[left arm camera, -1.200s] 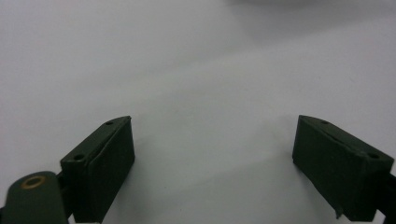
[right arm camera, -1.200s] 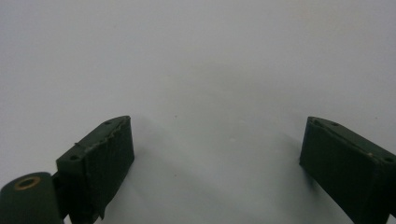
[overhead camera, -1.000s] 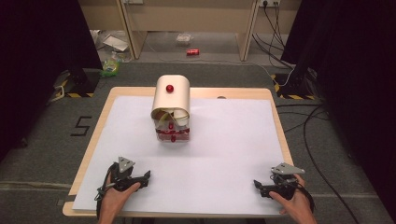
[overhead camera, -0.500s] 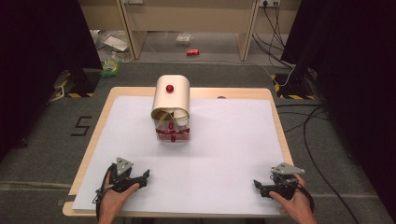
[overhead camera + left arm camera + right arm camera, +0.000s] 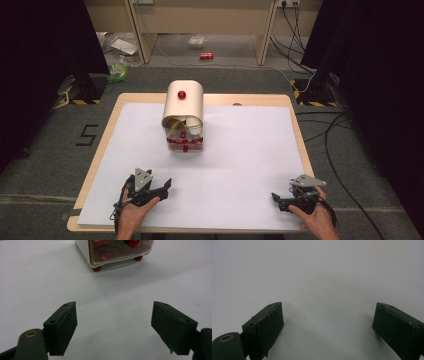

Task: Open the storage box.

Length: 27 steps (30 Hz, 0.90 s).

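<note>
A small cream box (image 5: 183,107) with a curved roll-top lid and a red knob (image 5: 181,94) stands at the back middle of the white sheet. Its clear lower part (image 5: 120,251) holds red items and rests on red feet. My left gripper (image 5: 164,187) lies near the front left of the table, open and empty, and points toward the box. In the left gripper view its jaws (image 5: 113,315) stand wide apart, with the box well ahead. My right gripper (image 5: 276,201) rests at the front right, open, its jaws (image 5: 328,317) over bare white sheet.
The white sheet (image 5: 250,145) covers most of the wooden table (image 5: 113,117). Cables (image 5: 345,150) run over the grey floor to the right. A red can (image 5: 206,56) and litter lie on the floor beyond the table, and dark curtains hang on both sides.
The left gripper has edged slightly right and forward. The right gripper and the box have stayed put.
</note>
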### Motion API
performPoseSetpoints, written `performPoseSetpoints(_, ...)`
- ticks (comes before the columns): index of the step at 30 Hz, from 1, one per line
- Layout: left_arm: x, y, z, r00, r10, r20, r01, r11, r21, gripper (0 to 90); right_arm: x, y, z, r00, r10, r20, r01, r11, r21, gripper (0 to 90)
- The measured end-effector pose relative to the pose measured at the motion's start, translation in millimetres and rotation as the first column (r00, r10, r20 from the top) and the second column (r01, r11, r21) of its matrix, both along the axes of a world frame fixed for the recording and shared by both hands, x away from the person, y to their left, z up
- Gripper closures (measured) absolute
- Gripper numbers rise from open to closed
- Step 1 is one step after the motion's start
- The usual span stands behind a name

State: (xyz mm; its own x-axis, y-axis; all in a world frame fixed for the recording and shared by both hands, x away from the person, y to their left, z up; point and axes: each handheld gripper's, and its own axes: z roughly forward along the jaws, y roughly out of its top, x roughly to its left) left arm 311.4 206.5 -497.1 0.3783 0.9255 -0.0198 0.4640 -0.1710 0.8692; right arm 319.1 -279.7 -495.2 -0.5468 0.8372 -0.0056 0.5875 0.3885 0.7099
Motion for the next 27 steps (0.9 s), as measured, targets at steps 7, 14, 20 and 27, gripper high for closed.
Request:
performPoseSetpoints(7,2.6,-8.0,2.4,0.9994,0.002,0.034,-0.001,0.9998,-0.018,29.1,0.0,0.0,0.0,1.0000,0.000,0.000,0.000,1.000,0.000,10.2)
performPoseSetpoints(14,8.7,-14.0,7.6,0.9982,0.035,0.049,-0.031,0.9975,-0.064,36.0,0.0,0.0,0.0,1.0000,0.000,0.000,0.000,1.000,0.000,10.2)
performPoseSetpoints(20,15.5,-25.5,12.1,0.9972,0.047,0.057,-0.043,0.9960,-0.079,42.8,0.0,0.0,0.0,1.0000,0.000,0.000,0.000,1.000,0.001,10.1)
performPoseSetpoints(27,23.9,-39.7,8.3,0.9947,0.073,0.072,-0.068,0.9954,-0.068,49.5,0.0,0.0,0.0,1.0000,0.000,0.000,0.000,1.000,0.001,10.1)
